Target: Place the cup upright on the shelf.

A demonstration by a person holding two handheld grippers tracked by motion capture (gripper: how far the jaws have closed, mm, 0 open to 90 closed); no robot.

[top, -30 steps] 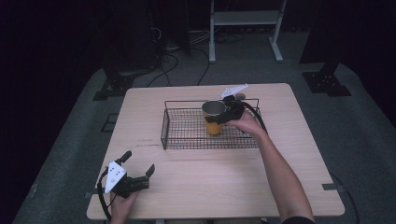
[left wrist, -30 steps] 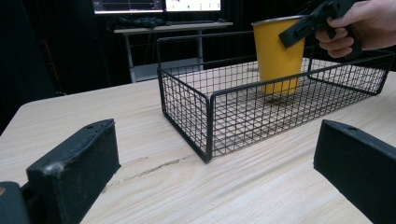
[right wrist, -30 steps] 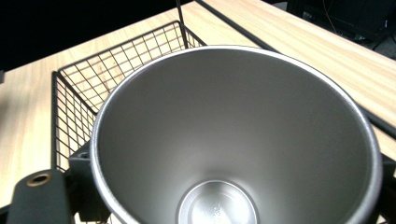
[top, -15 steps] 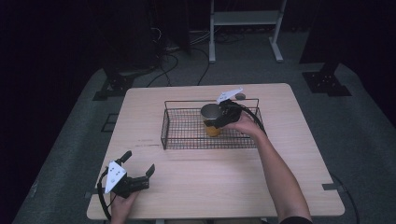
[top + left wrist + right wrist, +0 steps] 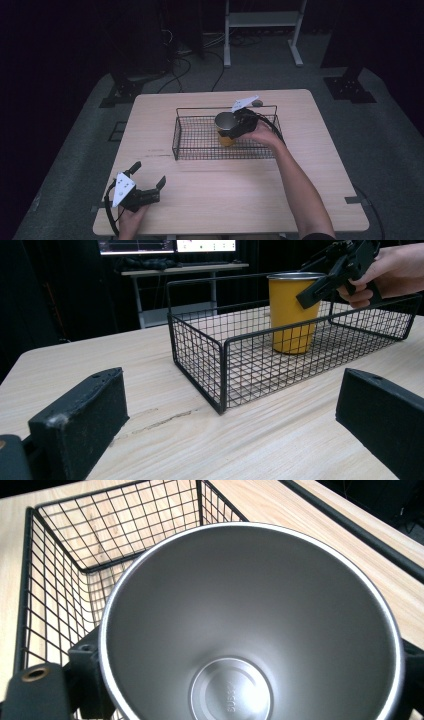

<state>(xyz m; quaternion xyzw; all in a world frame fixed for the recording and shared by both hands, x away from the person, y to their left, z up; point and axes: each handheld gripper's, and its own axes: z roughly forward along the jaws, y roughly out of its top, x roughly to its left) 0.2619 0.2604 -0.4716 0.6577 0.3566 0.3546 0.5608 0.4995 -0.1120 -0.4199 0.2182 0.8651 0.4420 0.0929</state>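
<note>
Dim overall, surroundings near black. Lit from above: tabletop [image 5: 225, 190] evenly bright, shadows soft. Mild glare inside steel cup [image 5: 250, 625]. Slight softness throughout.

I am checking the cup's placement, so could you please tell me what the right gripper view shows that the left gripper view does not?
Right gripper view: the steel inside of the cup, empty, with a stamped mark on its bottom.

Left gripper view: the cup's yellow outside standing upright on the floor of the wire basket, the right gripper at the cup's rim, and the open left jaws.

Both: the cup, the black basket and the wooden table.
</note>
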